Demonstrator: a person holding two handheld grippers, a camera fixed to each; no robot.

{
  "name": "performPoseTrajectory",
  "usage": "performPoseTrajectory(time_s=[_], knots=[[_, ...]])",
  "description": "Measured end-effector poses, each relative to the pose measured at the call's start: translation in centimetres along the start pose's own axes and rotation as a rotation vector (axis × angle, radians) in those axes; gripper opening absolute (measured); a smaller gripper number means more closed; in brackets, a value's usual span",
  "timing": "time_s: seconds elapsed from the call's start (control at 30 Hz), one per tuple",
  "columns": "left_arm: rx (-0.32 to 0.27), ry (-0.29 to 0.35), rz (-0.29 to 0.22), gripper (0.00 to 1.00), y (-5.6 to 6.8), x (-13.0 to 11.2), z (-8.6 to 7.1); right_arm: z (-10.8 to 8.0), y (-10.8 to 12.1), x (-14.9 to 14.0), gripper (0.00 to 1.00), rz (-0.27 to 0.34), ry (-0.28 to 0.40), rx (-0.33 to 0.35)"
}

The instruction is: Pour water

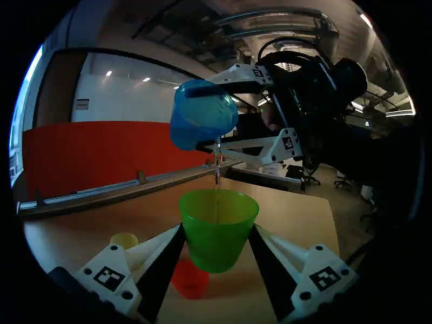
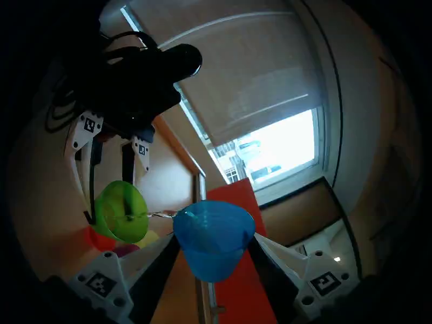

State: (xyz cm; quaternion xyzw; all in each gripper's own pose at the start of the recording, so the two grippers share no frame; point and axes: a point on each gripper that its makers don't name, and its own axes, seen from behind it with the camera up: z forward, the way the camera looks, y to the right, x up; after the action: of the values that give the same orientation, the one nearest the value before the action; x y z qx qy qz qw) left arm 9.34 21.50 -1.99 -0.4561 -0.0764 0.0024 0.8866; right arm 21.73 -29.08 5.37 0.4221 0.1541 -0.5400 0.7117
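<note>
The left gripper (image 1: 217, 231) has its jaws closed on the green cup (image 1: 218, 245), one finger pressed to each side, and holds it upright over the near part of the desk (image 1: 294, 210). Above it, the right gripper (image 1: 204, 117) clamps the blue cup (image 1: 201, 110), which is tilted lip-down. A thin stream of water (image 1: 217, 170) falls from the lip into the green cup's mouth. On the desk, a red cup (image 1: 189, 279) stands just beneath the green one, and a yellow cup (image 1: 124, 239) stands to its left. A red partition (image 1: 97, 154) runs behind the desk's far edge. In the right gripper view, the blue cup sits between that gripper's fingers, with a window (image 2: 275, 154) beyond.
</note>
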Motion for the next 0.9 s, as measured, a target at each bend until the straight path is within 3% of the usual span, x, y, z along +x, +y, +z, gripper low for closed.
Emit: performPoseTrajectory(time_s=[0.9], knots=[[-0.007,0.005,0.004,0.81,0.34,0.33,0.06,-0.29,0.47,0.12,0.88,-0.057,-0.003,-0.012]])
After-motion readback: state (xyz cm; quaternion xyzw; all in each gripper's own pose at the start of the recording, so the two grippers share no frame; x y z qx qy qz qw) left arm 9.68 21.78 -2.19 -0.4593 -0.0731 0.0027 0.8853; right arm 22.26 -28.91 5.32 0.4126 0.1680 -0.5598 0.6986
